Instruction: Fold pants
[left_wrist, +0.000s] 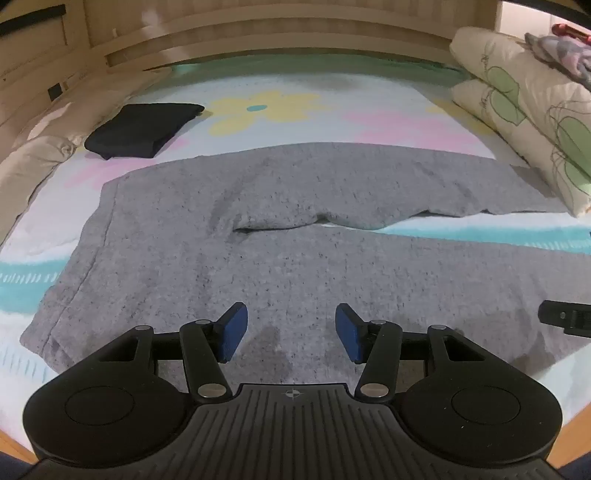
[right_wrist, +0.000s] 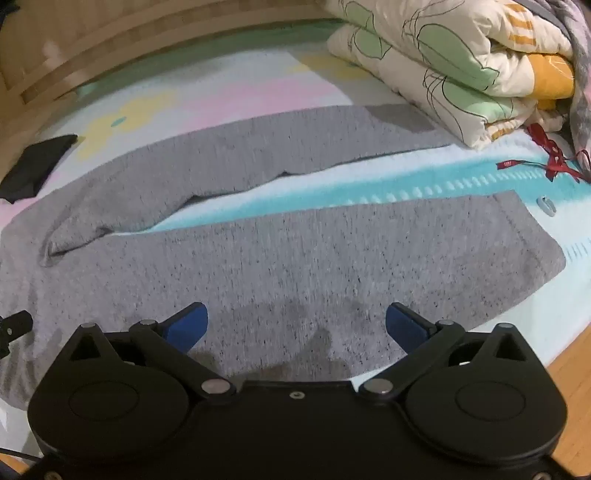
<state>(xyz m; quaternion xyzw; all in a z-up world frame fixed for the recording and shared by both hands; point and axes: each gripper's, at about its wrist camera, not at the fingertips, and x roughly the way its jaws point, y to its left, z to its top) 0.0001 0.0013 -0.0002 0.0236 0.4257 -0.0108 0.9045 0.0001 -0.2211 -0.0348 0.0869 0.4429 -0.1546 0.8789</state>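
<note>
Grey pants (left_wrist: 258, 229) lie spread flat on the bed, waistband at the left, both legs running right with a gap between them. They also show in the right wrist view (right_wrist: 295, 258). My left gripper (left_wrist: 291, 334) is open and empty, just above the near leg close to the bed's front edge. My right gripper (right_wrist: 295, 325) is open wide and empty, above the near leg further right. Its tip shows at the right edge of the left wrist view (left_wrist: 565, 319).
A folded black garment (left_wrist: 142, 129) lies at the back left of the floral sheet (left_wrist: 295, 107). A folded quilt (right_wrist: 461, 62) is stacked at the right. Red ribbons (right_wrist: 546, 162) lie near it. A wooden headboard (left_wrist: 258, 33) runs behind. A beige pillow (left_wrist: 33, 162) lies at the left.
</note>
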